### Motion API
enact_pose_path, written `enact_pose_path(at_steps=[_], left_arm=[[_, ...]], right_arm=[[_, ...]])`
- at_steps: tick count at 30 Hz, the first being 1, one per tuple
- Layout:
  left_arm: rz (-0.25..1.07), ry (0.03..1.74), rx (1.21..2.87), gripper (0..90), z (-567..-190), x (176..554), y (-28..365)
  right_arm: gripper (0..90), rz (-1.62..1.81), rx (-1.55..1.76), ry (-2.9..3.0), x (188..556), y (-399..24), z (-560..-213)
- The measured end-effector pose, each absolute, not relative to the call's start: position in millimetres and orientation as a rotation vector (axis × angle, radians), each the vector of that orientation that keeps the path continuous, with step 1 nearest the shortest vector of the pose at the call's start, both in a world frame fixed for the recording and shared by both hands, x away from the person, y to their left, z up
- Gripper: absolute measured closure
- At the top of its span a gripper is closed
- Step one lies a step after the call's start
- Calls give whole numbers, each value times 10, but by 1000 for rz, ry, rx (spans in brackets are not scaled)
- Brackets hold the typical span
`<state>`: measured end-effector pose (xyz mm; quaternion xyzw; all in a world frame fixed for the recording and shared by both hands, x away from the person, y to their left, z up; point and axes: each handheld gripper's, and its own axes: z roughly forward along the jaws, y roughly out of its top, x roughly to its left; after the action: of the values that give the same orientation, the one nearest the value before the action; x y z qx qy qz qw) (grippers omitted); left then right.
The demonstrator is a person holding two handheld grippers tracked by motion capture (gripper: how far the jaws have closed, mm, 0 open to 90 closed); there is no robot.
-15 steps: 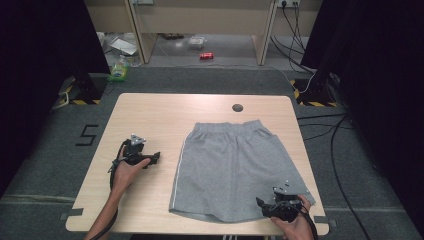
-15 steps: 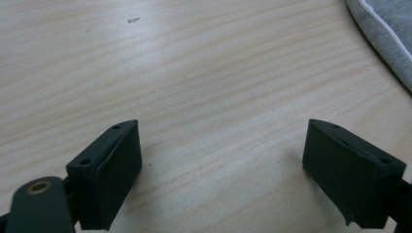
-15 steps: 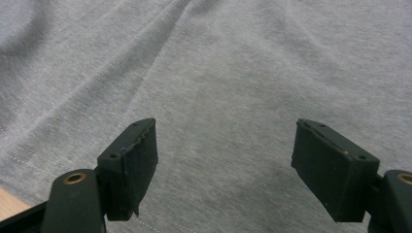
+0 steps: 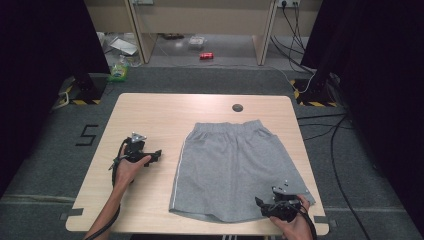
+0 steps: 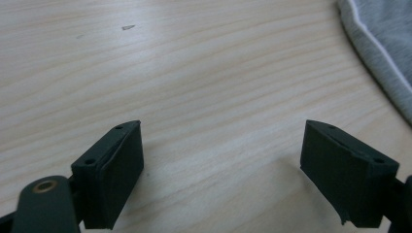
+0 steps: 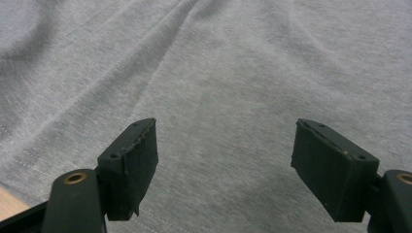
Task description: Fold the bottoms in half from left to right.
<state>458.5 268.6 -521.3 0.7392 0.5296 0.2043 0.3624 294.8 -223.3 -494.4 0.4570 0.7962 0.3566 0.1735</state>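
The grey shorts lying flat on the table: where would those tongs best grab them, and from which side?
Probably at the hem corner nearest the right tongs, coming in low from the table's near edge. The grey shorts lie spread flat, so only an edge offers fabric to pinch, and the open jaws already hover over the hem there. The left tongs, open above bare wood, could take the white-striped side edge.

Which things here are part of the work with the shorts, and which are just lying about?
In the job:
- grey shorts, flat on the table
- right tool, open, over the shorts' hem
- left tool, open, over bare wood

Lying about:
- red can on the floor
- green packet on the floor
- dark round spot on the table
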Motion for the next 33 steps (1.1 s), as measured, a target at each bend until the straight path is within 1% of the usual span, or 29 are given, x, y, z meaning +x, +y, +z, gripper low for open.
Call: enact_pose_path(at_steps=[6,12,21,26,33], left_arm=[[498,1367,1893,151,-5196,4657,2615],[483,1358,1907,159,-5090,4801,2480],[472,1320,1921,194,-4878,5039,2132],[440,1336,1896,216,-4841,5170,2005],[432,1333,1914,255,-4817,5297,1797]], right_arm=[[254,1013,1291,2260,2950,-2223,-4945],[254,1019,1283,2264,2951,-2214,-4943],[254,1019,1285,2271,2950,-2216,-4948],[254,1021,1278,2275,2952,-2215,-4950],[255,1024,1283,2278,2955,-2214,-4955]])
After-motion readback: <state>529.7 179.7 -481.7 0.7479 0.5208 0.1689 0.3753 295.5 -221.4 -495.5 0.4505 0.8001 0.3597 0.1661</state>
